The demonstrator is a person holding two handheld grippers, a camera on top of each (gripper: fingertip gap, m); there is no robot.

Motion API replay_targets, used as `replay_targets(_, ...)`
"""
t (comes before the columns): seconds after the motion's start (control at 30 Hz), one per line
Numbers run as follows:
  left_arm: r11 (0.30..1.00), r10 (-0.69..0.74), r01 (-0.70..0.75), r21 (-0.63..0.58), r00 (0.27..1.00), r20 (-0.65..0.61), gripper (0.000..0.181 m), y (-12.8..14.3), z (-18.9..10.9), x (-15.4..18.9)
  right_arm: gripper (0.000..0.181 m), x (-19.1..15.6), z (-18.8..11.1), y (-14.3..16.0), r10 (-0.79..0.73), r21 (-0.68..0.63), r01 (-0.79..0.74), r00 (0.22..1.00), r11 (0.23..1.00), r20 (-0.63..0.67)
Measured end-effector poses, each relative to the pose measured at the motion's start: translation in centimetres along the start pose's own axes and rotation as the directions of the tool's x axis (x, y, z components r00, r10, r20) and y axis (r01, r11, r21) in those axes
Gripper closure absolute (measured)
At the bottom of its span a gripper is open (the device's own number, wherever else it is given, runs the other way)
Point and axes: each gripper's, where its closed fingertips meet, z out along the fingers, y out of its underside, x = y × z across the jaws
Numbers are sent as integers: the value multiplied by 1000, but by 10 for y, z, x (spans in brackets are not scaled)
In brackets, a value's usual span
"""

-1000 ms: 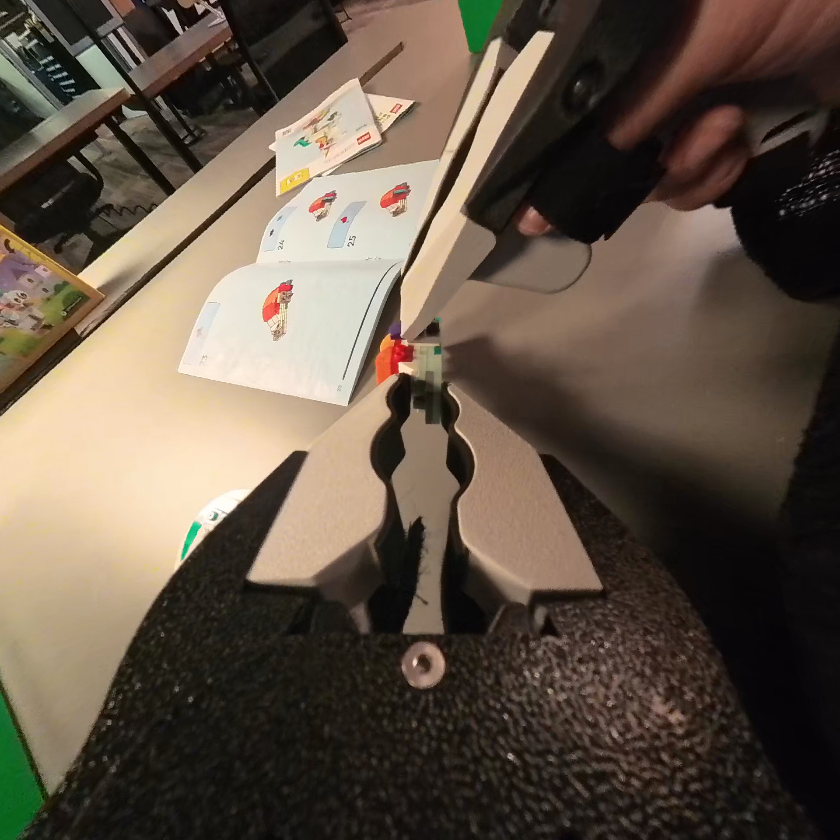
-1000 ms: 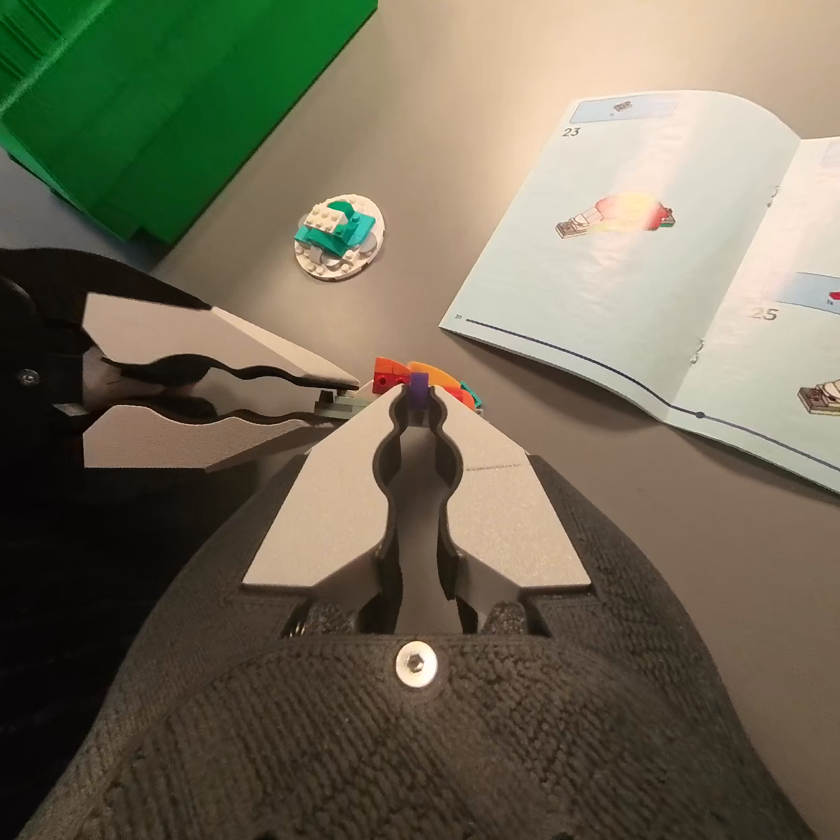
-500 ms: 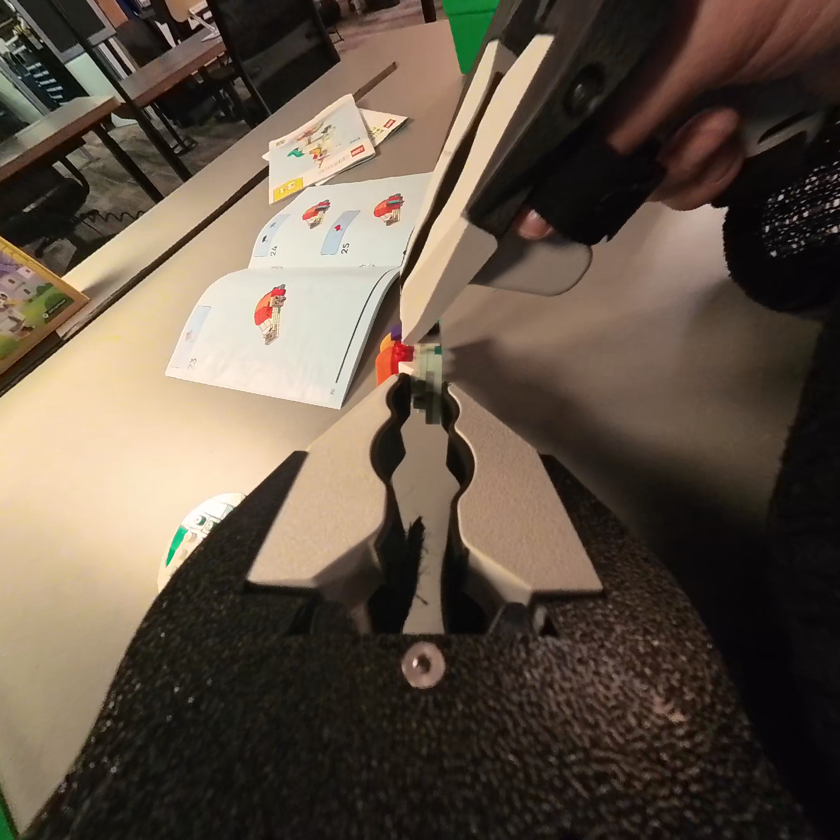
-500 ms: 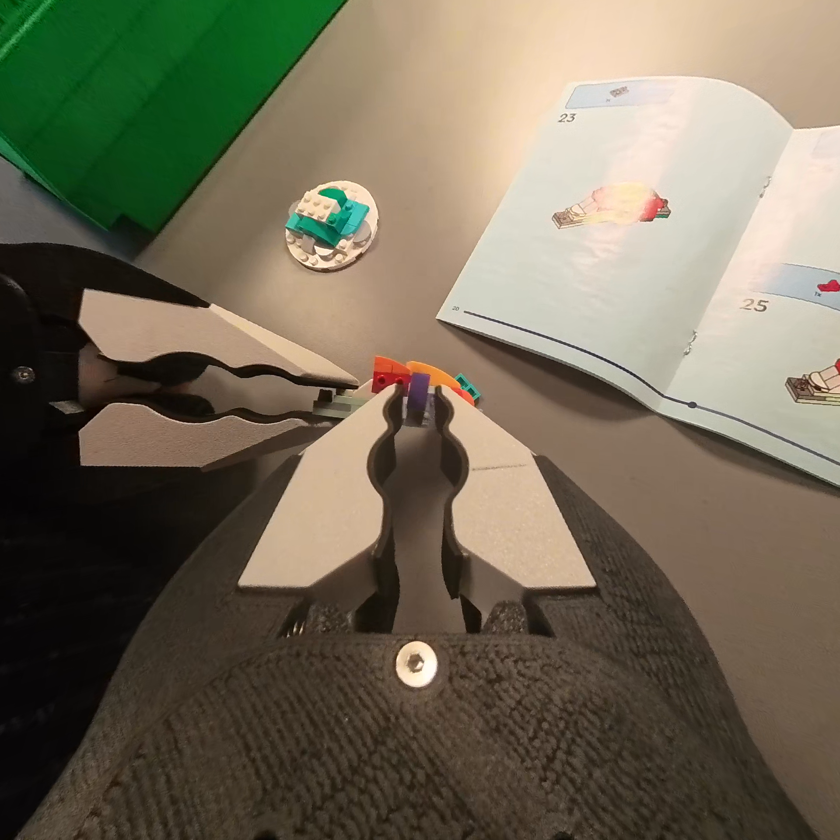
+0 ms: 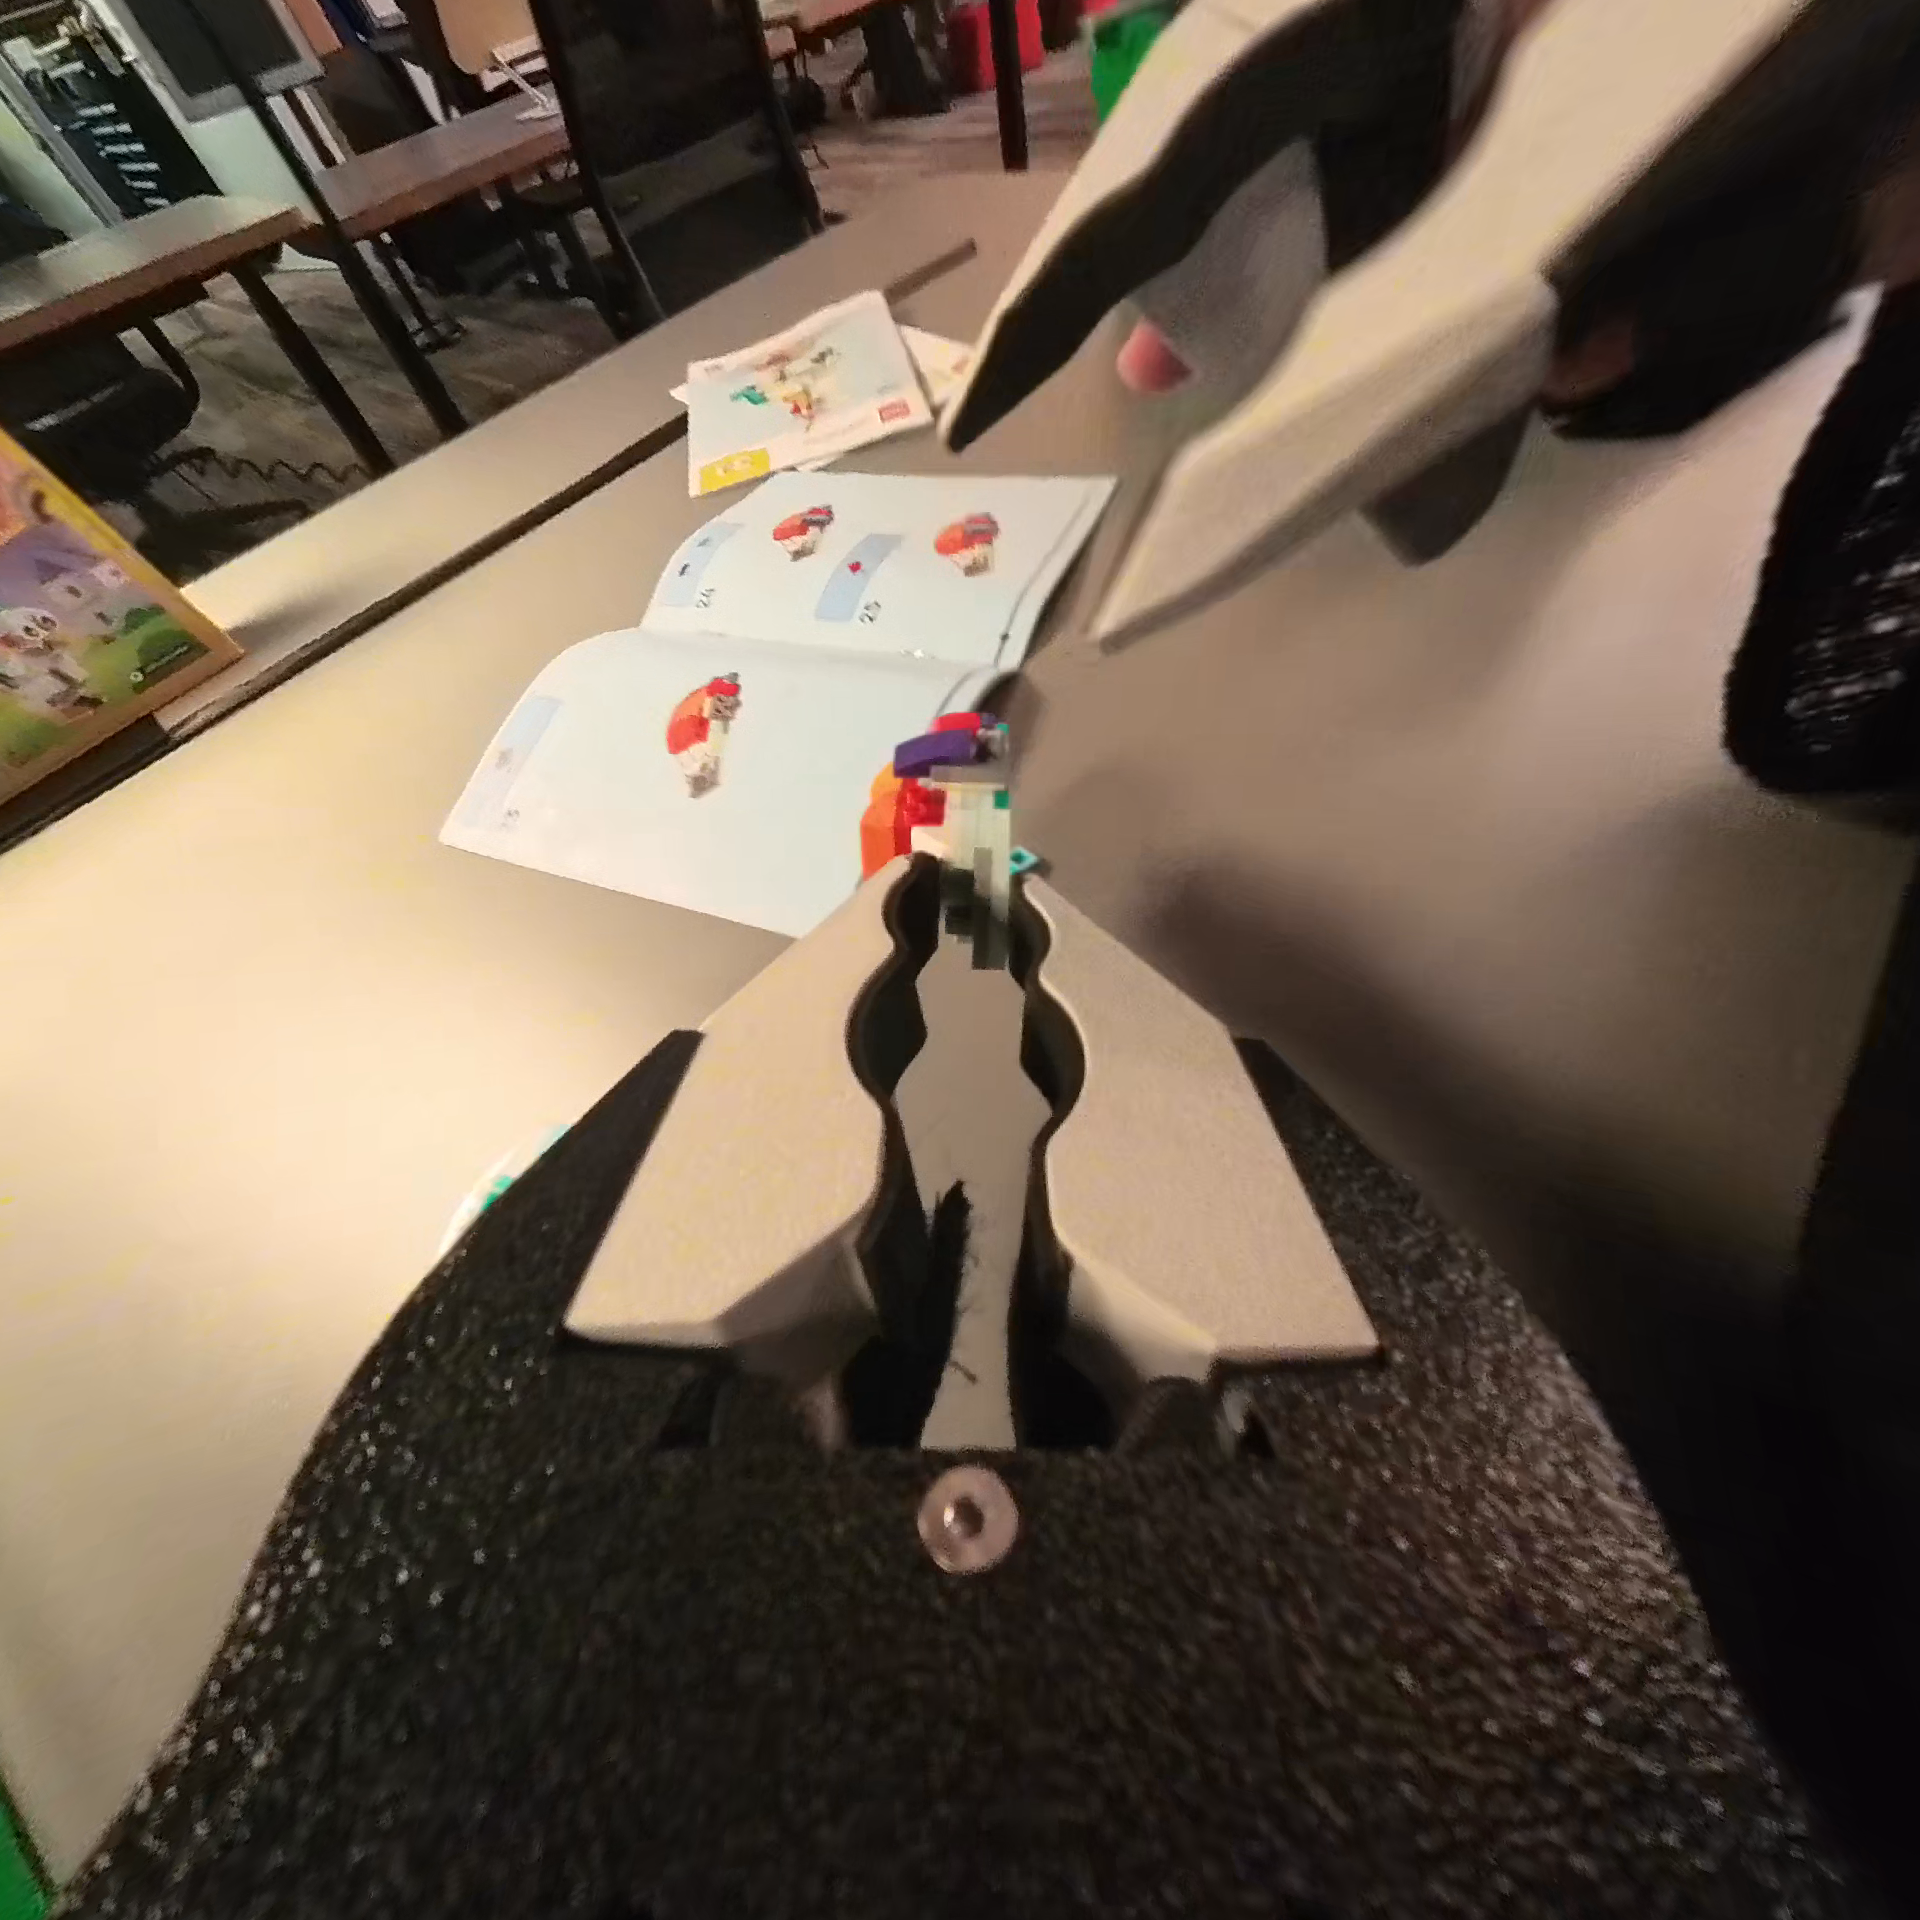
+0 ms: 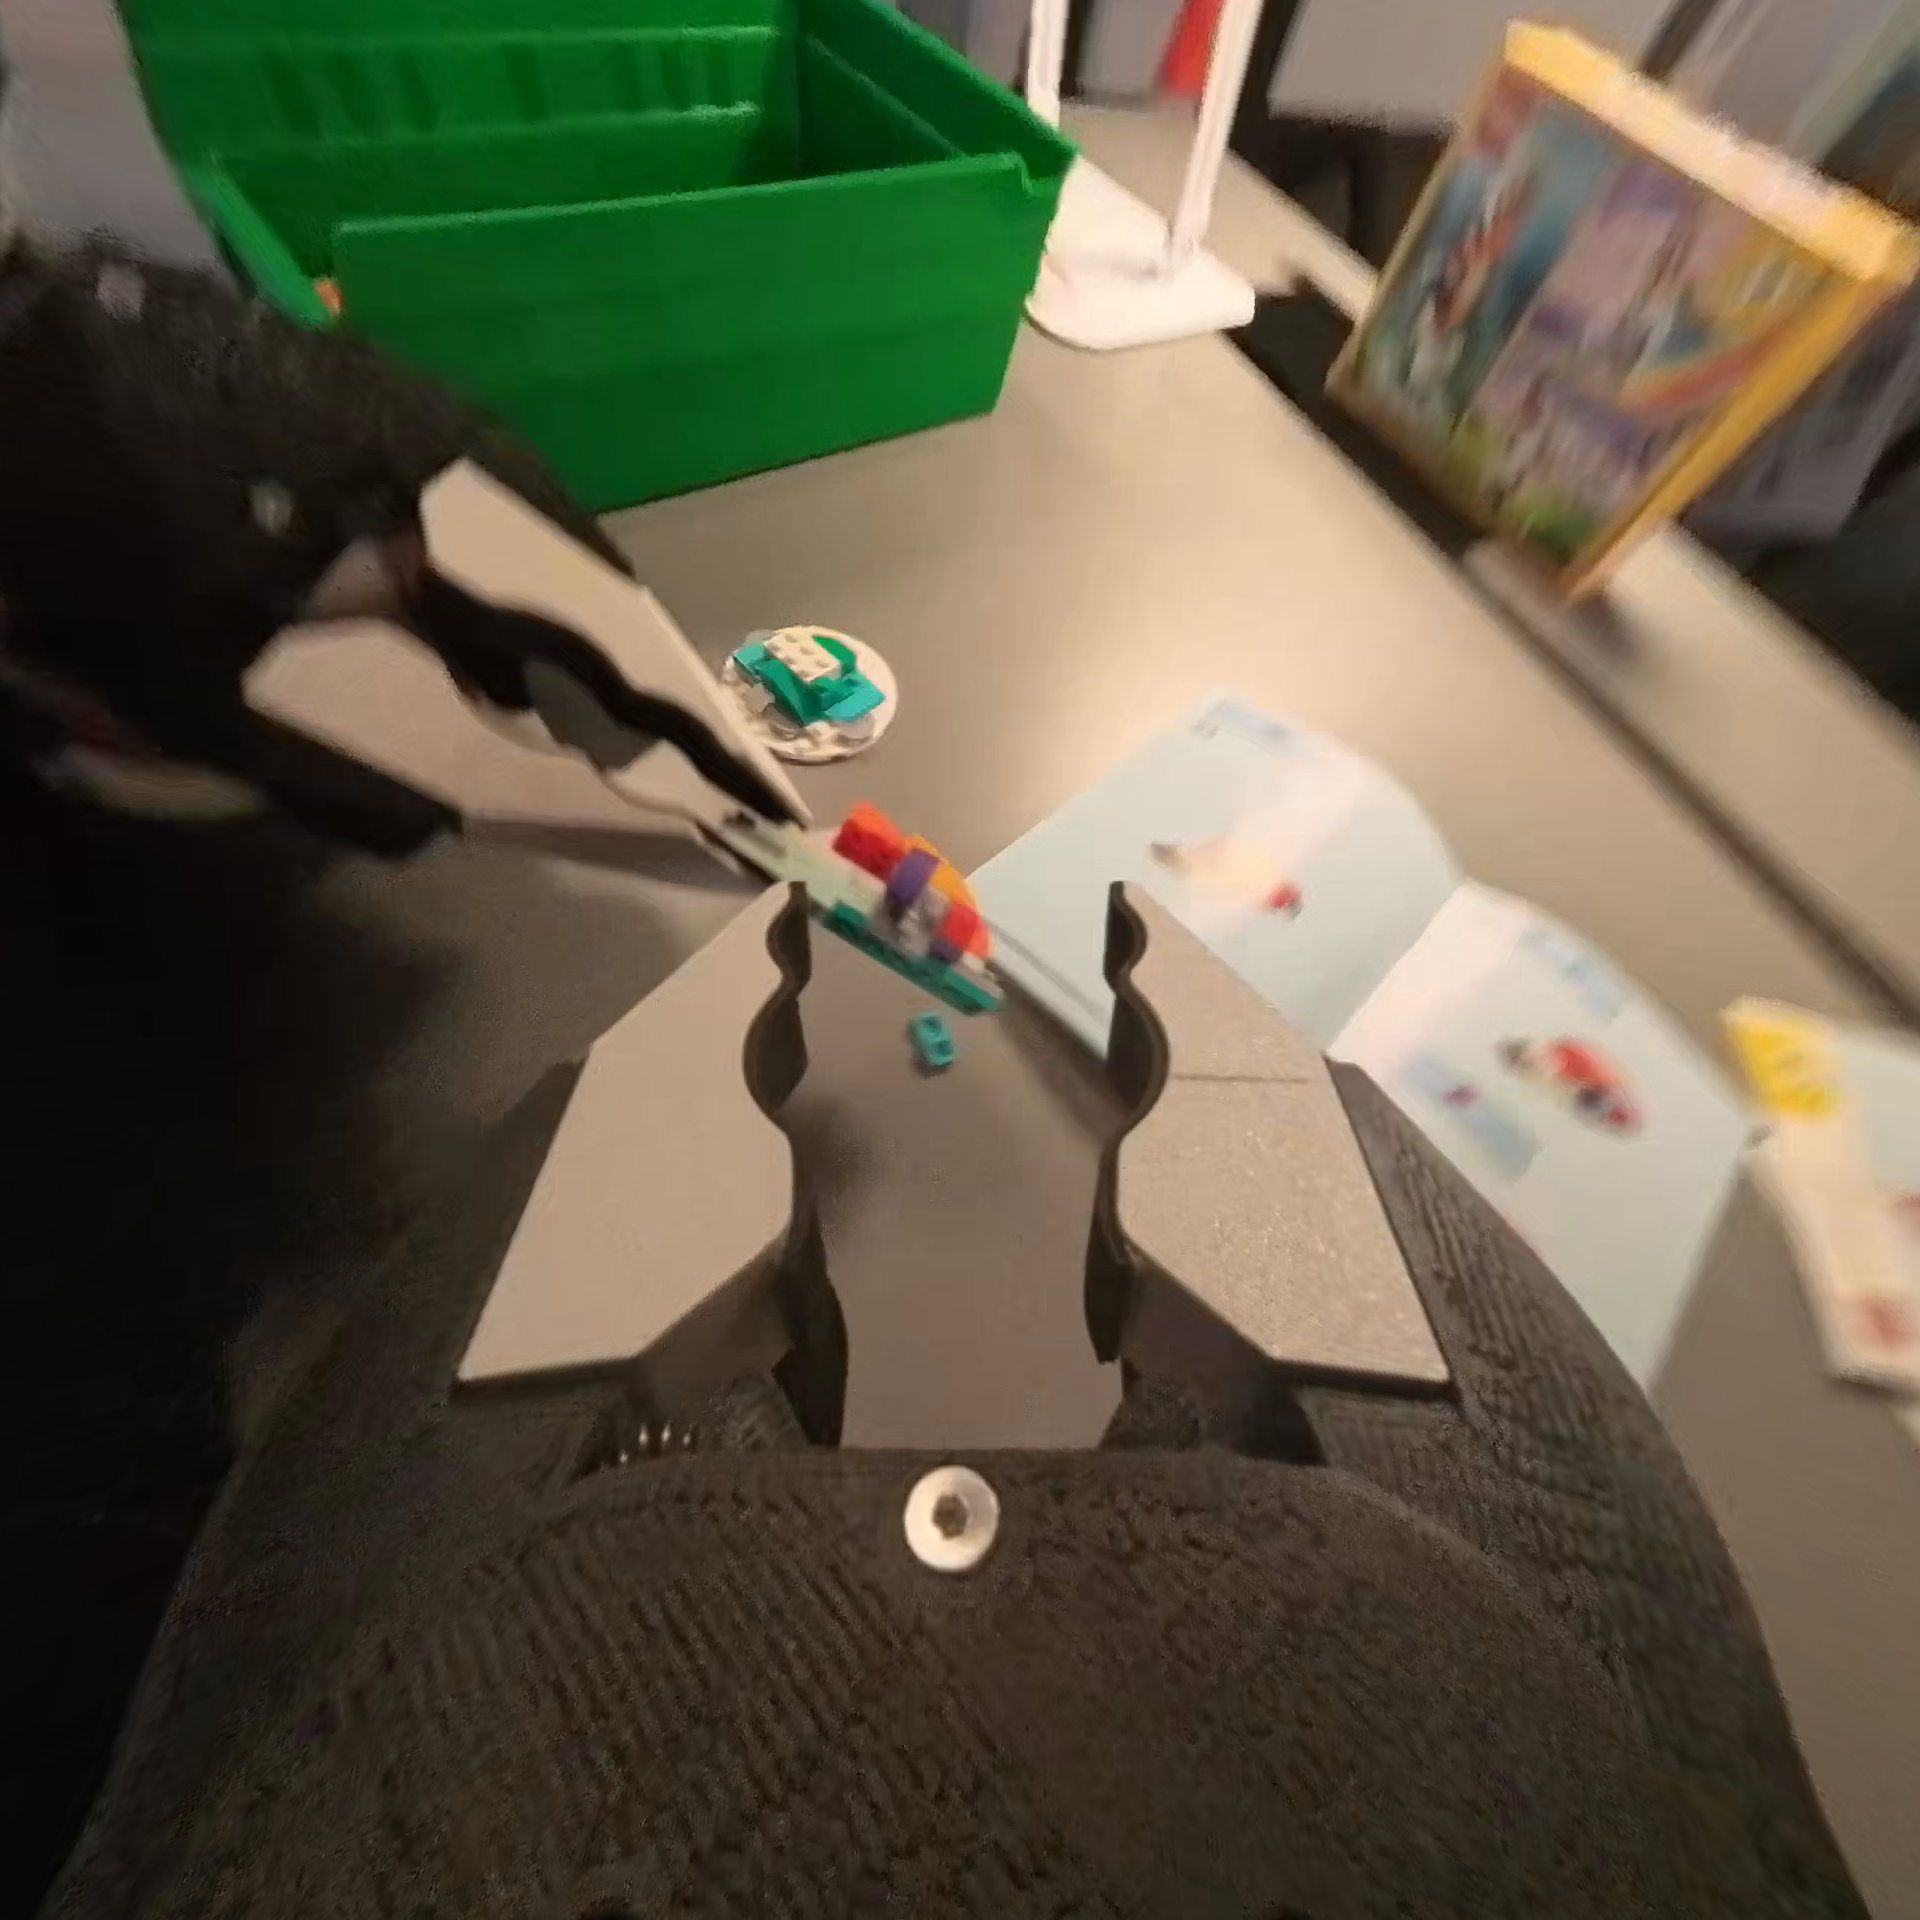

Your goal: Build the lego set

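Observation:
My left gripper (image 5: 966,883) is shut on the grey plate end of a small lego build (image 5: 940,790) with red, orange and purple pieces, held tilted just above the table. In the right wrist view the left gripper (image 6: 764,826) comes in from the left with the build (image 6: 914,894). My right gripper (image 6: 956,904) is open and empty, just behind the build. In the left wrist view the right gripper (image 5: 1029,540) hangs above and beyond the build. A small teal piece (image 6: 932,1039) lies on the table under the build.
An open instruction booklet (image 6: 1299,935) lies right of the build, with a second booklet (image 5: 800,400) beyond. A round white plate with a teal build (image 6: 810,691) sits behind the left gripper. A green bin (image 6: 644,260), a white stand (image 6: 1143,281) and a lego box (image 6: 1621,301) stand farther back. The tips of one gripper are about 6 cm away from the tips of the other.
My right gripper has opened, let go of the purple piece and drawn back and up from the build. The purple piece stays on the build. The left gripper still holds the build.

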Motion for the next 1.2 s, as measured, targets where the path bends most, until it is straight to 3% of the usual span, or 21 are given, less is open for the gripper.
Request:
replay_targets(0.1,996,-79,81,46,996,-38,171,-17,-6,-11,119,5,-4,-7,-407,14,408,912,913,-54)
replay_targets(0.2,987,-138,144,75,987,-83,171,-32,-11,-17,118,5,1,-17,-733,-22,738,665,674,-145)
replay_targets(0.3,980,-165,175,92,981,-104,171,-44,-16,-18,118,-2,8,-28,-842,-16,857,503,515,-193)
replay_targets(0.43,975,-183,195,104,976,-118,171,-54,-21,-18,128,1,14,-33,-883,-45,906,399,421,-246)
replay_targets(0.7,972,-202,213,100,973,-115,171,-56,-26,-19,147,-3,21,-33,-909,-71,932,328,356,-256)
replay_targets(0.83,972,-210,220,82,970,-120,171,-54,-25,-19,144,-4,22,-33,-917,-72,936,318,343,-241)
replay_targets(1.03,959,-263,275,70,954,-143,171,-51,-24,-18,112,-11,21,-27,-904,-41,911,399,409,-154)
replay_targets(1.2,945,-298,317,84,937,-183,171,-57,-25,-14,120,-2,21,-31,-903,-99,909,380,405,-199)
